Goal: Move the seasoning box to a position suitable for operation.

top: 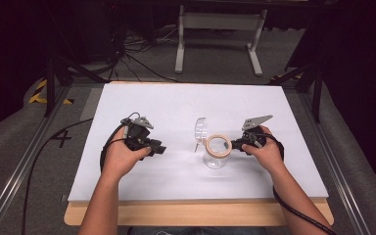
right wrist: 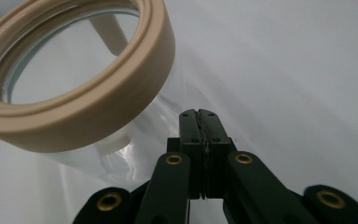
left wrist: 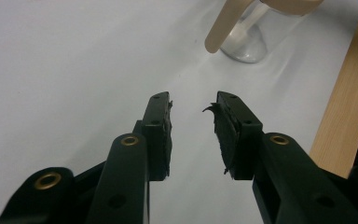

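Observation:
A clear glass jar (top: 215, 157) with a beige ring (top: 218, 145) around its mouth stands on the white board (top: 176, 103), right of centre. Its clear lid (top: 200, 131) is swung open to the left. My right gripper (top: 234, 146) sits just right of the jar. In the right gripper view its jaws (right wrist: 199, 114) are pressed together with nothing between them, just beside the glass wall under the beige ring (right wrist: 98, 107). My left gripper (top: 160, 149) rests on the board left of the jar, open and empty (left wrist: 193, 105), pointing towards the jar's base (left wrist: 244, 44).
The board lies on a wooden tabletop whose front edge (top: 196, 211) shows below it. A white frame stand (top: 220, 22) and cables lie on the floor beyond the table. Metal rails run along both sides.

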`<state>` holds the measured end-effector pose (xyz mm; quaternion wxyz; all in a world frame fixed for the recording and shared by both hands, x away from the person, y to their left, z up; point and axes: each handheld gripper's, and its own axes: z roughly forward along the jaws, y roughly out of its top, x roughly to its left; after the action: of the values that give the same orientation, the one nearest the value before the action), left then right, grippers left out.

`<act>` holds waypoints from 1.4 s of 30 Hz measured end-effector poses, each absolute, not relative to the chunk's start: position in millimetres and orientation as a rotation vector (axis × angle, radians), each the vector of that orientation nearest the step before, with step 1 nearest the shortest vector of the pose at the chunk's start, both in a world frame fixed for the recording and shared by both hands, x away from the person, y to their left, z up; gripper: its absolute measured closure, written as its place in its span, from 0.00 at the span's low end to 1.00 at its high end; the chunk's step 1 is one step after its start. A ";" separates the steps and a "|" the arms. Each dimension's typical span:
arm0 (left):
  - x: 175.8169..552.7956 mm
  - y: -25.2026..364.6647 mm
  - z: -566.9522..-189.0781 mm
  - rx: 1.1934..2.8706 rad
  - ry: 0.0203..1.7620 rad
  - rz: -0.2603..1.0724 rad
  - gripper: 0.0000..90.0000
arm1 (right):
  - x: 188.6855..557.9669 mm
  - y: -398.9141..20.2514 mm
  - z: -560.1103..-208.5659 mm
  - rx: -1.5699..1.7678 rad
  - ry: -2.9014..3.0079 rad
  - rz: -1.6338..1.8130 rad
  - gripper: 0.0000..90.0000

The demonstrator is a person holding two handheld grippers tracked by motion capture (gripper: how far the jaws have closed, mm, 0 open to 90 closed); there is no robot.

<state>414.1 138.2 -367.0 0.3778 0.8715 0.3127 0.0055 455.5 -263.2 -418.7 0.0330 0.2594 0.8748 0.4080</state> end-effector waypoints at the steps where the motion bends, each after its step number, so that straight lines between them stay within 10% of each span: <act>1: 414.1 138.3 -367.1 2.227 0.804 0.013 0.74 | 455.4 -263.2 -418.7 0.796 2.691 1.255 1.00; 42: 440.3 118.5 -361.3 2.181 0.745 -0.032 0.83 | 397.3 -235.5 -417.8 0.672 2.860 1.172 1.00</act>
<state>440.3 118.5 -361.3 0.4063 0.8647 0.2952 -0.0128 397.3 -235.5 -417.8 -0.0106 0.2126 0.9041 0.3704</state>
